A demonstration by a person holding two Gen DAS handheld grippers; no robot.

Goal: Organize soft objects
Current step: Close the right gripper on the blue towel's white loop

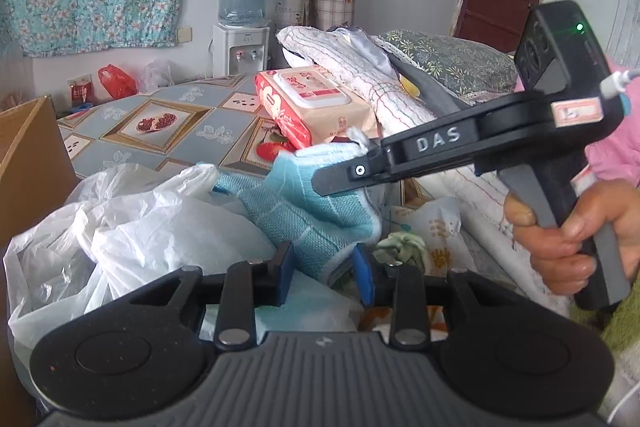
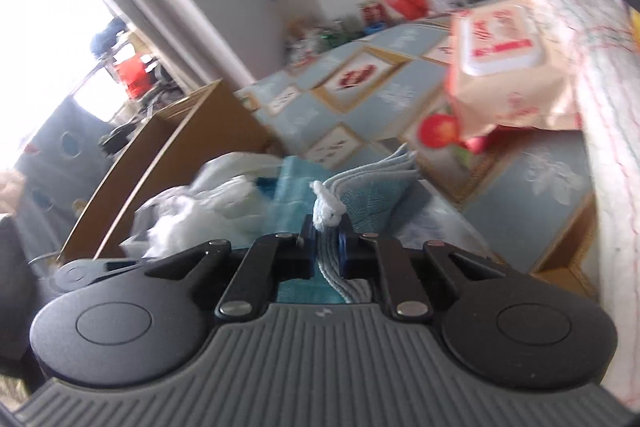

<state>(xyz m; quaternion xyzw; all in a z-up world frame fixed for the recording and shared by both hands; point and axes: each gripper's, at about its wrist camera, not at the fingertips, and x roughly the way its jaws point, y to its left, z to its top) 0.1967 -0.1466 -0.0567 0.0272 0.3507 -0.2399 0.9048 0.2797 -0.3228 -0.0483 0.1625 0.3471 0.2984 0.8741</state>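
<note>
A folded light-blue knitted towel (image 1: 316,211) hangs above a white plastic bag (image 1: 120,227). In the left wrist view my left gripper (image 1: 325,271) has its blue pads (image 1: 286,267) against the towel's lower end, one on each side, shut on it. My right gripper (image 1: 332,181) reaches in from the right, held by a person's hand (image 1: 580,227), and pinches the towel's upper corner. The right wrist view shows that gripper (image 2: 326,243) shut on the towel's (image 2: 372,195) layered edge, a white loop (image 2: 326,211) sticking up just past the pads.
A pack of wet wipes (image 1: 316,99) lies on the patterned blue cover (image 1: 160,131) behind the towel. A folded white quilt (image 1: 360,67) and pillows are stacked to the right. A cardboard box (image 1: 28,155) stands at the left, a water dispenser (image 1: 240,27) by the far wall.
</note>
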